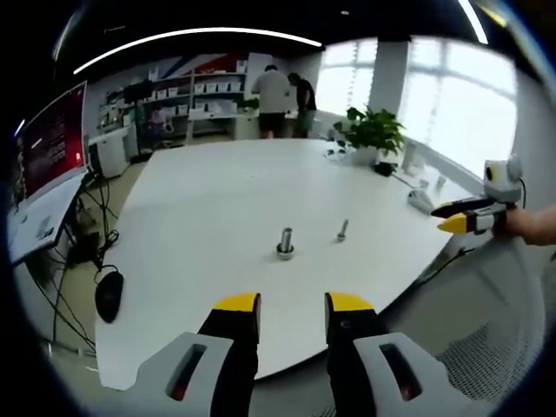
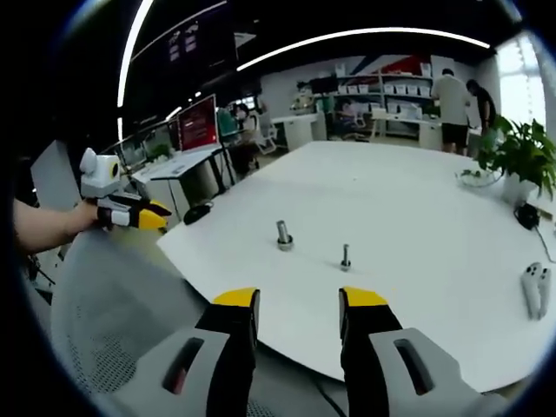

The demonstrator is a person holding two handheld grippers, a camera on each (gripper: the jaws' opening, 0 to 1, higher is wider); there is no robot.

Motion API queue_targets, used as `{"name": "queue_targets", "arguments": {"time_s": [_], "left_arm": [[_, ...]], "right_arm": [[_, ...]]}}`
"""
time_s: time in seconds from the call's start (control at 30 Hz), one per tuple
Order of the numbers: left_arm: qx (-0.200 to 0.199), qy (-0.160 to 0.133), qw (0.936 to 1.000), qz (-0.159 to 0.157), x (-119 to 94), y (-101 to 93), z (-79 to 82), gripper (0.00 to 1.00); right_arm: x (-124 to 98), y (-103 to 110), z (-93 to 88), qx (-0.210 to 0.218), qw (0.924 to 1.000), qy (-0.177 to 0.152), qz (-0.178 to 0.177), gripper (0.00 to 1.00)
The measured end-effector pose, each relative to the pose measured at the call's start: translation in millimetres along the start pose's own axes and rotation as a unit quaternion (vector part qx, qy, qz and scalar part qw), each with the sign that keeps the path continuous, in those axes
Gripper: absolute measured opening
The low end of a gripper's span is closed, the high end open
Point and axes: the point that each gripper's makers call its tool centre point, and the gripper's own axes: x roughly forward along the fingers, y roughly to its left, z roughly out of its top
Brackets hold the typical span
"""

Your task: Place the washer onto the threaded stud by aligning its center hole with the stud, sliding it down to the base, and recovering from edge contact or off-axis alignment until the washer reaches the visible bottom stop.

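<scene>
A large white rounded worktop is spreading across an open office, with curved strip lights glowing on the dark ceiling and bright windows running along one side. Two people are standing with their backs turned at the white shelving at the far end, a red-lit monitor is showing text too small to read, and a leafy green potted plant is sitting at the worktop's far edge beside the windows. A black computer mouse is lying near the worktop's edge. Near the middle, a short metal threaded stud on a round base is standing upright, and a smaller upright metal bolt is standing near it; I cannot make out the washer itself. The left tool, yellow-tipped, is hovering off the worktop's near edge with its jaws parted and nothing between them. The right tool is likewise gaping and gripping nothing, above a grey mesh chair.
</scene>
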Motion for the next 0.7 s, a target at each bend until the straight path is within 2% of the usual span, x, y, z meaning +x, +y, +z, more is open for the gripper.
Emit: {"name": "queue_targets", "arguments": {"time_s": [0.23,0.33,0.5,0.6,0.7], "left_arm": [[-0.007,0.005,1.0000,0.004,0.3,2.8,-2.2,0.27],[0.002,0.008,0.9999,0.012,-0.3,4.3,-2.9,0.27],[-0.012,0.008,0.9997,0.019,-1.4,8.2,-4.4,0.27],[-0.007,0.012,0.9998,0.011,0.3,5.4,-5.1,0.27],[-0.013,0.004,0.9999,-0.009,1.0,-1.0,-1.1,0.26]], "right_arm": [[0.7,3.6,3.0,-0.001,0.9999,-0.007,0.009,0.38],[0.8,8.0,5.4,-0.004,0.9997,-0.013,0.020,0.38],[1.7,8.4,3.3,-0.004,0.9998,-0.007,0.019,0.38],[1.2,6.3,3.1,-0.001,0.9998,-0.007,0.016,0.38],[1.4,7.3,5.3,-0.004,0.9997,-0.012,0.019,0.37]]}}
